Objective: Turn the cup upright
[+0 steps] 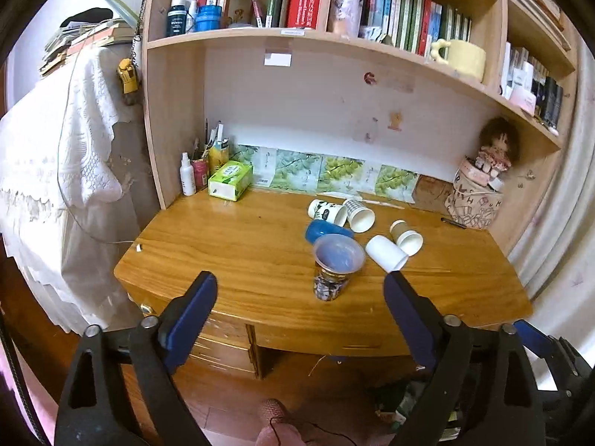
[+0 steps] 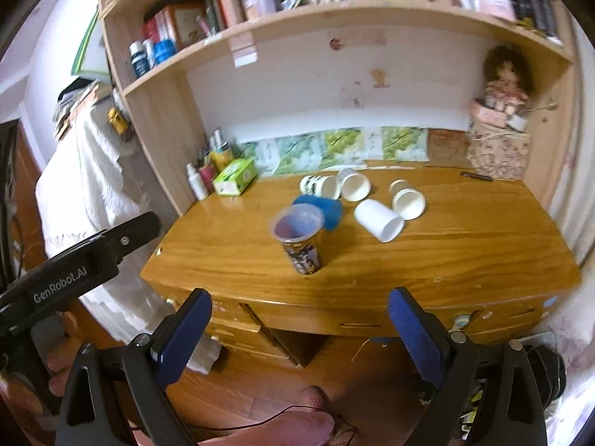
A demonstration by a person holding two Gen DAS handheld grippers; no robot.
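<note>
While both grippers hang back off the front edge of the glossy orange-brown wooden desk [image 1: 238, 252], neither touches anything. Left gripper [image 1: 300, 290]: blue-padded fingers spread wide, nothing between them. Right gripper [image 2: 299, 306]: blue-padded fingers likewise spread wide, nothing held.

Landmark: clear plastic cup with a dark printed lower band [image 1: 334, 269], standing upright, mouth up, near the middle of the desk and closest of all cups to the front edge. Seen also in the right wrist view [image 2: 299, 239], slightly blurred.

Relative to that cup:
- Blue plastic cup [image 1: 327, 231] lies on its side directly behind it, touching or nearly so; contact cannot be confirmed.
- Plain white paper cup [image 1: 386, 253] lies on its side just to the right, mouth toward the front-right.
- Brown-walled paper cup with white interior [image 1: 406, 237] lies on its side behind the white one, further right.
- White paper cup with black-and-green print [image 1: 327, 212] and checked-pattern paper cup [image 1: 359, 215] lie on their sides behind the blue cup, side by side, apparently touching.
- Green tissue box [image 1: 230, 180] sits well to the left rear, by the shelf upright.
- Brown-haired rag doll [image 1: 496, 150] sits on a patterned fabric pot at far right rear.
</note>
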